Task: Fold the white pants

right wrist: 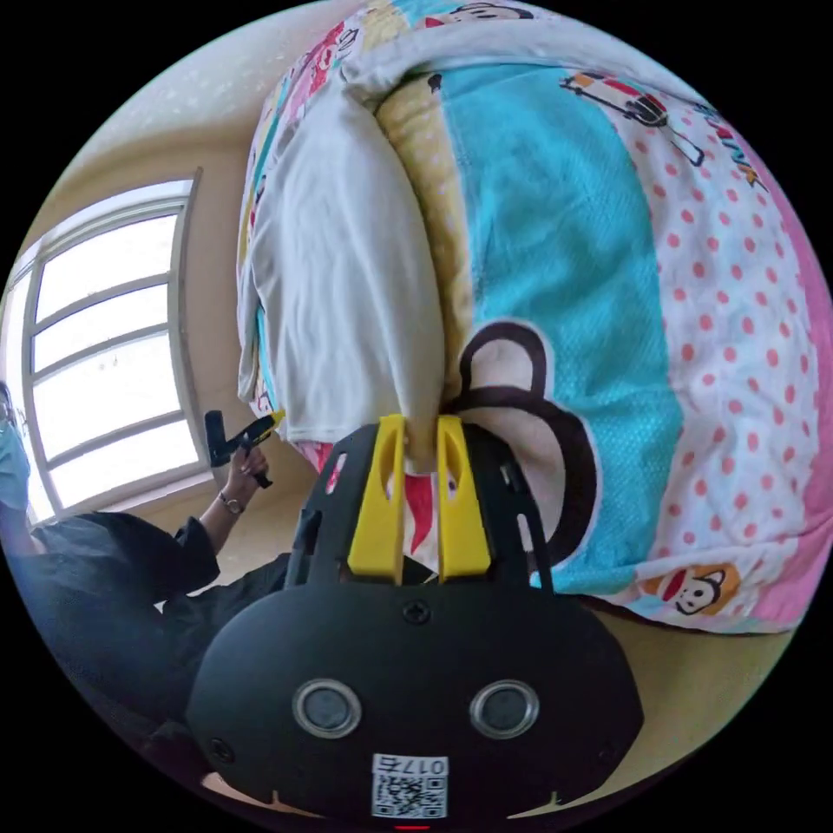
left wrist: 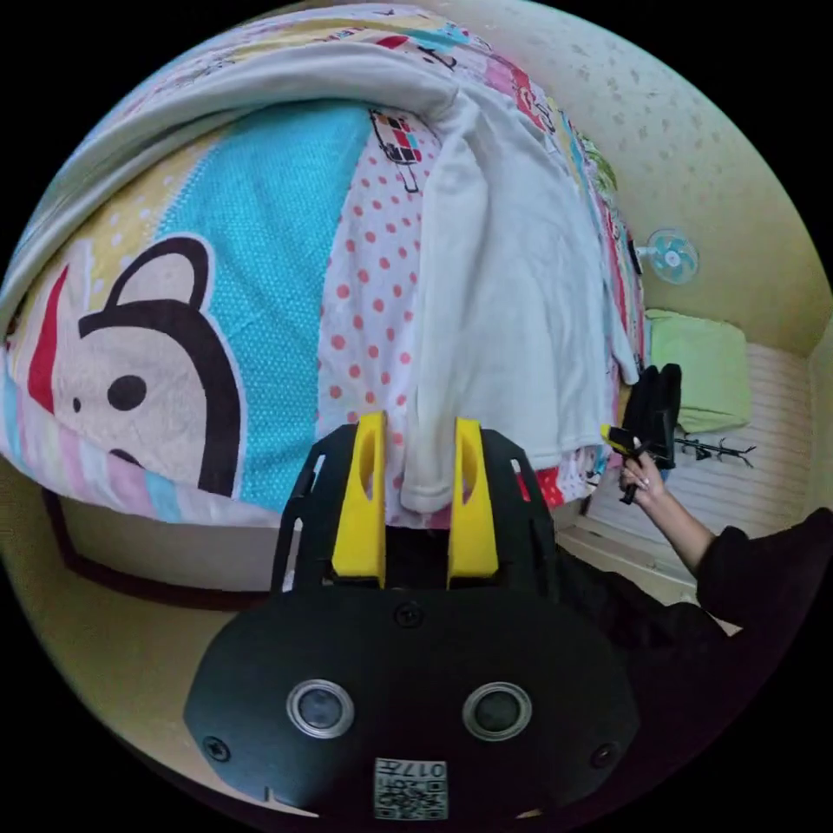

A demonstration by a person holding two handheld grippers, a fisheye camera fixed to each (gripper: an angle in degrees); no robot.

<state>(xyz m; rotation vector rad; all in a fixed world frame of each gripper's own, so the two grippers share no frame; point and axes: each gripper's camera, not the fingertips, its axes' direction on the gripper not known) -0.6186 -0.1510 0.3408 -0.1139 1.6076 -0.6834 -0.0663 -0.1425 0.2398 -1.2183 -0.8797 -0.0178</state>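
The white pants (left wrist: 512,286) lie stretched along a bed with a cartoon-print cover (left wrist: 260,286). In the left gripper view my left gripper (left wrist: 419,425) has its yellow jaws close together around one corner of the pants' near edge at the bed's side. A hand holds my right gripper (left wrist: 623,441) at the other corner of that edge. In the right gripper view the pants (right wrist: 347,286) run away from me, and my right gripper (right wrist: 421,423) is shut on their corner. There the left gripper (right wrist: 252,432), held by a hand, touches the far corner.
The bed's edge drops to a yellowish floor (left wrist: 104,625) just below both grippers. A small fan (left wrist: 672,256), a green cushion (left wrist: 698,369) and a black hanger (left wrist: 711,449) sit beyond the bed. A bright window (right wrist: 104,347) and the person's black sleeve (right wrist: 113,555) are to one side.
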